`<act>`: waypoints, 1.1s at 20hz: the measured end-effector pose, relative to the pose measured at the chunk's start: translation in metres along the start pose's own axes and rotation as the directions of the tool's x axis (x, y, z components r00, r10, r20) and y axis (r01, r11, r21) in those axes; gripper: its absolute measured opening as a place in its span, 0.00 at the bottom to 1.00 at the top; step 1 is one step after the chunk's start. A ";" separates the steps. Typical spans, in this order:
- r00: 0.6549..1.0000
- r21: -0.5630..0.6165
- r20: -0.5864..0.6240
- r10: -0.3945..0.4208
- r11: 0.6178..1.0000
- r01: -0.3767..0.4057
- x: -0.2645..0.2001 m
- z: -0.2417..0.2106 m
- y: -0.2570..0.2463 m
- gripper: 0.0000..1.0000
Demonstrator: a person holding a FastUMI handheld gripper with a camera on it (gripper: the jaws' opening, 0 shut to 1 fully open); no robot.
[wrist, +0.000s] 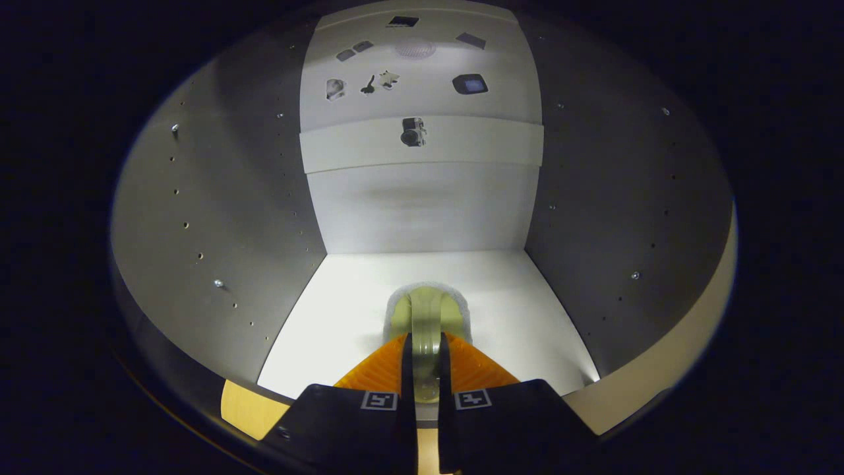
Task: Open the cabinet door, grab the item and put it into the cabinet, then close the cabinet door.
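Two fingers of the hand-held gripper (426, 353) reach into the open cabinet (198, 218), and they are pinched close on a pale olive-green brush (426, 316). Its narrow handle runs back between the fingers, both of which press on it from either side, so the hand-held gripper is clamped on the item rather than spread. The wider, rounded head of the brush sticks out just ahead of the fingertips, with a fuzzy whitish fringe around its edge, and it sits low over the cabinet floor (527, 310); I cannot tell whether it touches the floor or hangs a little above it.

The brush lies roughly midway between the left and right side walls (626, 198) of the cabinet, nearer the front edge than the back panel (422, 204), which stands well beyond it. Both side walls carry rows of small holes and a few shiny screw heads. Higher up on the far side, a white band (422, 142) crosses the back, and above it is a pale surface dotted with small dark shapes too small to make out. Below the cabinet's near edge, a strip of light wood (244, 409) shows to the left of the hand-held gripper.
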State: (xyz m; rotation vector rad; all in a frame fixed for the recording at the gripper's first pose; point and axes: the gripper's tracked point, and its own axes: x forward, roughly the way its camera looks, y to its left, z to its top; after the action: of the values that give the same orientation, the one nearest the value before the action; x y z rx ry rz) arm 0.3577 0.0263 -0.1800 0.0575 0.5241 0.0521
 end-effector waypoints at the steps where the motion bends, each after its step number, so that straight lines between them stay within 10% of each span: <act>1: 1.000 0.003 0.002 -0.003 1.000 0.003 0.003 0.000 -0.001 0.17; 4: 1.000 -0.001 0.014 -0.021 1.000 0.021 0.008 0.002 -0.005 0.26; 10: 0.998 -0.008 0.062 -0.031 0.999 0.031 -0.002 0.007 -0.006 0.99; 22: 0.889 0.071 0.448 -0.098 0.995 0.074 -0.176 0.067 -0.038 1.00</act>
State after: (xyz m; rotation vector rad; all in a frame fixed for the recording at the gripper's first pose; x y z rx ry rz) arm 0.2410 -0.0254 -0.0368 0.0946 0.0602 -0.0625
